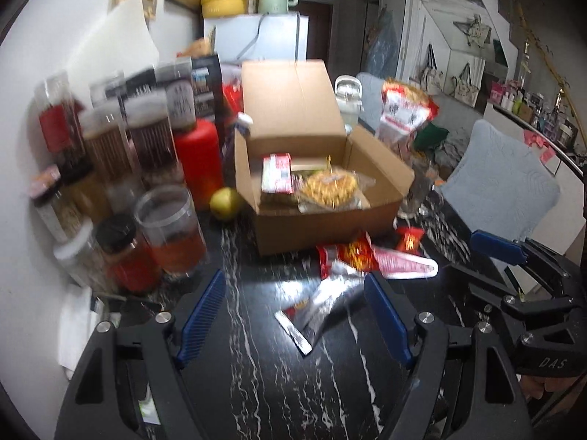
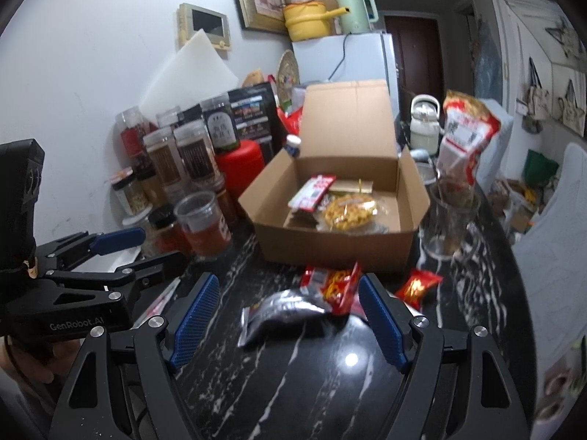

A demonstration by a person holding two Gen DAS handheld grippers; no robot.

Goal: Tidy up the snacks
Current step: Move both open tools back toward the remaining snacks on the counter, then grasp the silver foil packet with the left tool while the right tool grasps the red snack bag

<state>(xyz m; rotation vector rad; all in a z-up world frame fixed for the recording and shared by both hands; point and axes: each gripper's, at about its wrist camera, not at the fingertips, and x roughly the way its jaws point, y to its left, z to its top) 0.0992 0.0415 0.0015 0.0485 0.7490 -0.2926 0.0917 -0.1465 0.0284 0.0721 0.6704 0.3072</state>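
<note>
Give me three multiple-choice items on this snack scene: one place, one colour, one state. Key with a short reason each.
1. Where does the red and yellow snack packet lie?
A. inside the box
B. on the table in front of the box
C. on the fridge

2. What colour is the pot on the fridge?
A. yellow
B. blue
C. black

3. How is the cardboard box?
A. taped shut
B. flattened
C. open, with snacks inside

Key: B, it lies on the dark marble table just before the box's front wall; A, the pot beside the green kettle is yellow; C, the lid stands up and packets show inside.
</note>
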